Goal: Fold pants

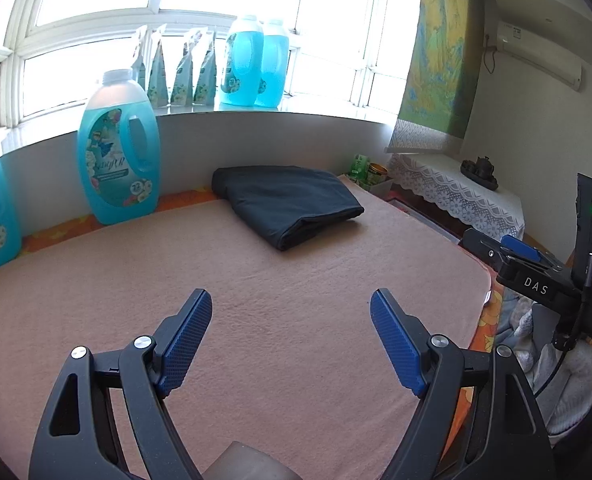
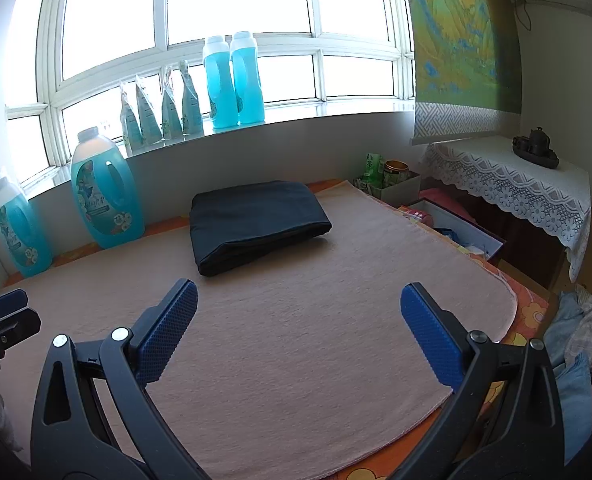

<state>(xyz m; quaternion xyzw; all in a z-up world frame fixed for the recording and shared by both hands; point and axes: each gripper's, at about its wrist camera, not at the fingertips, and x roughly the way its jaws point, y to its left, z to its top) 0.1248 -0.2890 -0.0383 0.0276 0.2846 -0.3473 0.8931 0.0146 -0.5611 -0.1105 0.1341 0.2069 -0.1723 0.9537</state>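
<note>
Both claws are hanging over the near part of the pink blanket (image 1: 256, 320), empty. Left claw (image 1: 290, 310) jaws are standing wide apart; right claw (image 2: 298, 300) jaws likewise, nothing between either pair. The pants (image 2: 256, 224) are lying well ahead of both, already folded into a dark compact stack at the far end, near the wall under the window. Their long axis is running across the view, folded edge facing the claws. They are sitting slightly left of the right claw's centre and roughly ahead of the left one; neither claw looks clearly nearer. Blue bottles (image 1: 118, 164) are standing beyond, to the left.
</note>
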